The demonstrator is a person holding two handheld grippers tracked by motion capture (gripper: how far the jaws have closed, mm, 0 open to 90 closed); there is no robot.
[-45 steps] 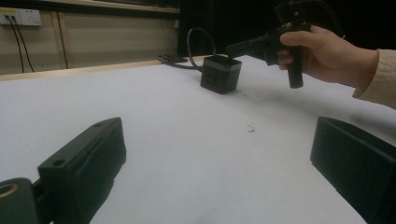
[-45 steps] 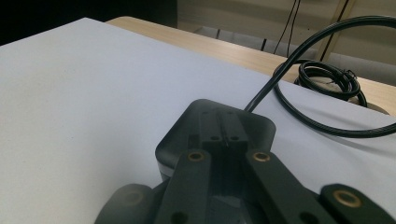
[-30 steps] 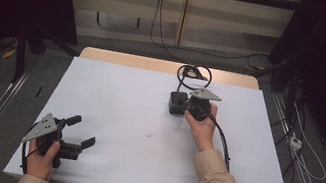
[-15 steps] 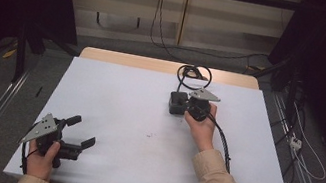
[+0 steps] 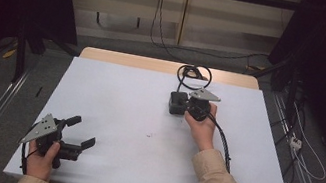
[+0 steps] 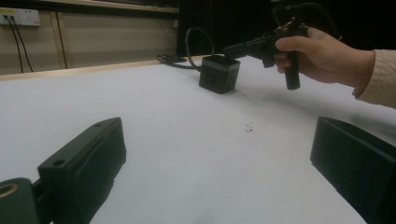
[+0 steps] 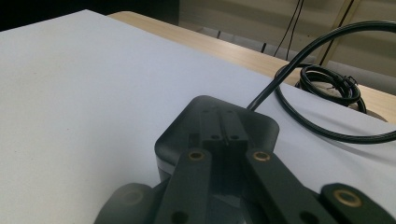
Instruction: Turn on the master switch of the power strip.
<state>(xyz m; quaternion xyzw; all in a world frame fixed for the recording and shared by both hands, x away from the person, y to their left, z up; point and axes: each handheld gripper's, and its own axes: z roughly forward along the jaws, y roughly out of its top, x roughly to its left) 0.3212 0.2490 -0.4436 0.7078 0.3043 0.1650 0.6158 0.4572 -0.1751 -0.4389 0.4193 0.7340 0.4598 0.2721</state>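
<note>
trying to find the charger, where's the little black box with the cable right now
In the high view the black box sits right of centre on the white table toward its far edge, under the right claw, its coiled cable just behind.

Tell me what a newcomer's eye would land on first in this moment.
First the small black box with its coiled black cable at the far middle of the white table; the right gripper sits over it with jaws shut together. Next the left gripper at the near left corner, jaws wide open over bare tabletop, holding nothing.
</note>
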